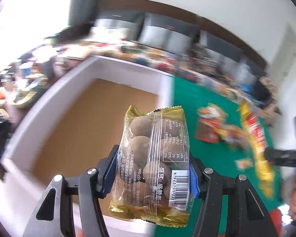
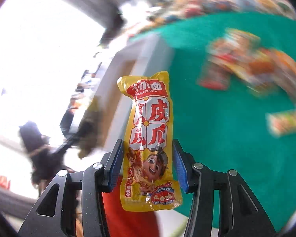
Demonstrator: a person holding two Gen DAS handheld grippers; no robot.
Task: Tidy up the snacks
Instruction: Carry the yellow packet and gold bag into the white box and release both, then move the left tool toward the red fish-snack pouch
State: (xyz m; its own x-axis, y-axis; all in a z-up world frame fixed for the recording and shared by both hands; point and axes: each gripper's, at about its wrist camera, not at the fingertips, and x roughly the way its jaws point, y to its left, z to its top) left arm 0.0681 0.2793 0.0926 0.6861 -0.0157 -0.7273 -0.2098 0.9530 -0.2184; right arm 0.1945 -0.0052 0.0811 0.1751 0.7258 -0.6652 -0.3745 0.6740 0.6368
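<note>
Left wrist view first: left gripper (image 1: 154, 169) is clamped on a clear packet of round brown balls (image 1: 151, 164), blue pads pressing both side edges. The packet stands up along the fingers, long axis running away from the camera, gold crimped seals at the near and far ends, barcode and nutrition panel facing the lens. The film is glossy and crinkly, and the lumps inside bulge it out. It hangs over the near wall of a white box (image 1: 126, 69) with thick, smooth walls and a flat brown cardboard-looking floor that's bare, so plenty of room in there. Right of the box is a green felt-like tabletop (image 1: 207, 154) with a loose pile of snack packets (image 1: 213, 128), blurred, well apart from the box's right wall. A small packet (image 1: 243, 163) lies alone nearer the camera. At the right edge the right gripper (image 1: 282, 156) pokes in, holding a long yellow sachet (image 1: 255, 136).

Right wrist view: the right gripper (image 2: 148, 164) pinches that yellow sachet (image 2: 150, 142) by its sides, about midway along. It's a slim glossy pouch with red lettering and a cartoon face, long axis upright along the fingers, top leaning slightly left, wrinkled where the film twists. Below it is the green tabletop (image 2: 217, 138), open and bare around the fingers. The white box (image 2: 128, 106) sits to the left, and the blurred pile (image 2: 246, 63) is off to the upper right, with the lone small packet (image 2: 286, 122) by the right edge.
</note>
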